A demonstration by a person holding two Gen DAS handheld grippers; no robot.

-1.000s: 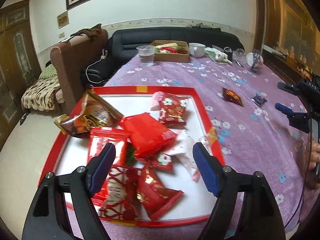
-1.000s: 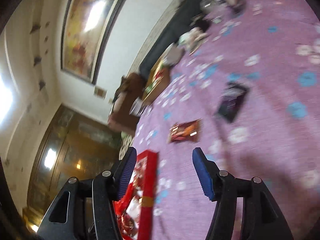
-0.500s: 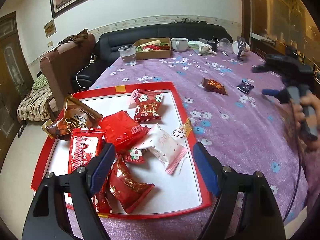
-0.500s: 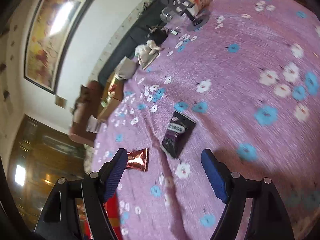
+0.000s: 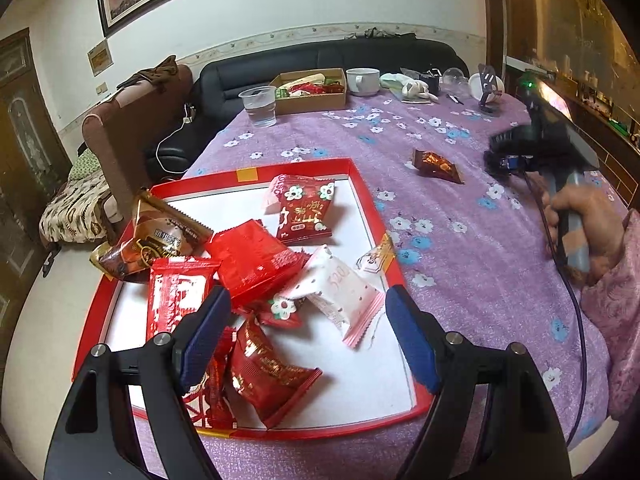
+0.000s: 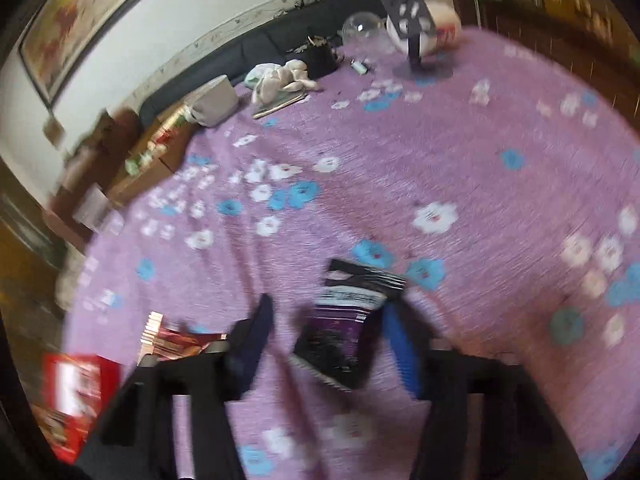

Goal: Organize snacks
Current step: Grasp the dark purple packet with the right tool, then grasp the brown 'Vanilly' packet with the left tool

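Observation:
A red-rimmed white tray [image 5: 372, 364] holds several red, white and brown snack packets [image 5: 256, 260]. My left gripper [image 5: 308, 336] is open and empty above the tray's near part. A brown packet [image 5: 436, 166] lies on the purple cloth right of the tray; it also shows in the right wrist view [image 6: 176, 340]. My right gripper [image 6: 332, 344] is open, low over the cloth, with a dark purple packet [image 6: 344, 332] lying between its fingers. That view is blurred. The right gripper's body shows in the left wrist view [image 5: 536, 148], held by a hand.
At the table's far end stand a cardboard box of snacks [image 5: 312, 90], a plastic cup [image 5: 259, 106], a white mug [image 5: 362, 80], a cloth bundle [image 6: 280, 80] and a small stand [image 6: 416, 40]. A black sofa [image 5: 320, 60] and a brown armchair [image 5: 132, 132] lie beyond.
My right gripper swung and dropped toward the dark purple packet, which now lies between its fingers. My left gripper drew back slightly from the tray; the packets stay put.

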